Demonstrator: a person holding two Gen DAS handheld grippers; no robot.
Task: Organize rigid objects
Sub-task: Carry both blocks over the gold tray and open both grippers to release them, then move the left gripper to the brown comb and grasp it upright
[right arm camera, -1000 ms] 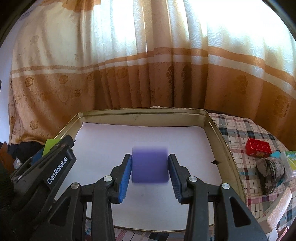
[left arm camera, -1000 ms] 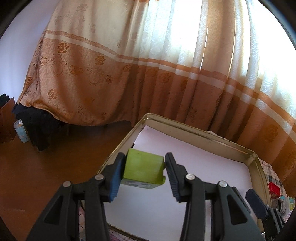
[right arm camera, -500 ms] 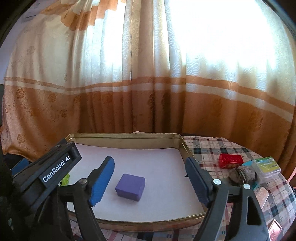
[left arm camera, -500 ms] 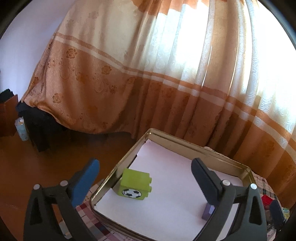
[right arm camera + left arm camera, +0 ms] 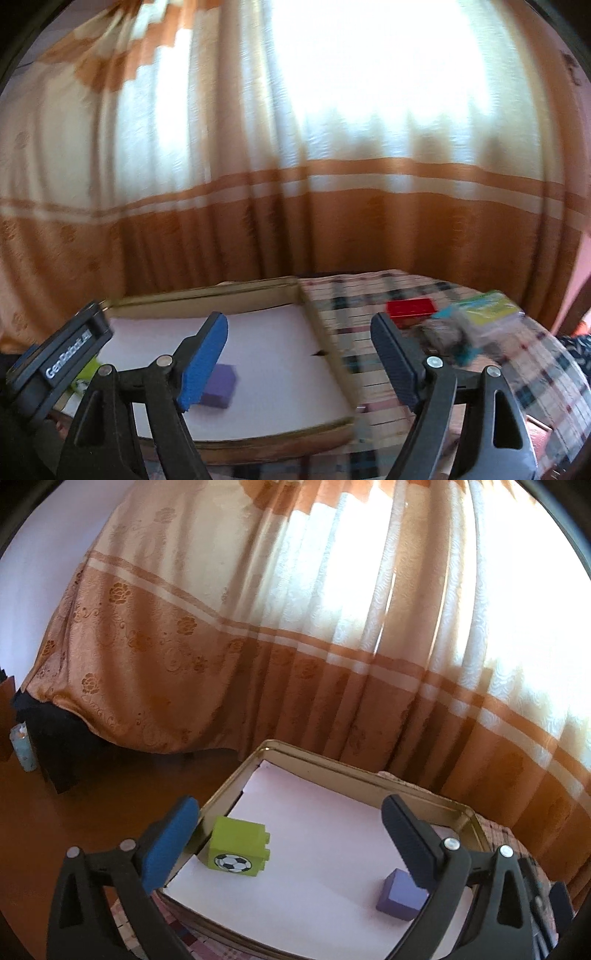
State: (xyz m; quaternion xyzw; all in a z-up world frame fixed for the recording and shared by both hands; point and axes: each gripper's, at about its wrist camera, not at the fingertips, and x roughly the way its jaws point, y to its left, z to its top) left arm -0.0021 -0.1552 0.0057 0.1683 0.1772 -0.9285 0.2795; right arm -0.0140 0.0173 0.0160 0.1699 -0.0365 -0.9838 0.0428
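While both grippers, left gripper (image 5: pixel 291 834) and right gripper (image 5: pixel 299 354), hang spread and empty, we judge placing done; next, the red plastic brick (image 5: pixel 410 308) beyond our right gripper.

The left wrist view looks forward and down between the spread fingers of the left claw (image 5: pixel 291 840), close above the tray (image 5: pixel 369 775) from its near left corner, facing the curtain (image 5: pixel 295 646) at 12 o'clock. The right wrist view sits near the tray's front edge, between the parted fingers of the right claw (image 5: pixel 299 354), turned toward 1 o'clock over the checked tabletop (image 5: pixel 369 295); it is blurred. Both share the tray, the purple block (image 5: pixel 400 895) and the curtain.
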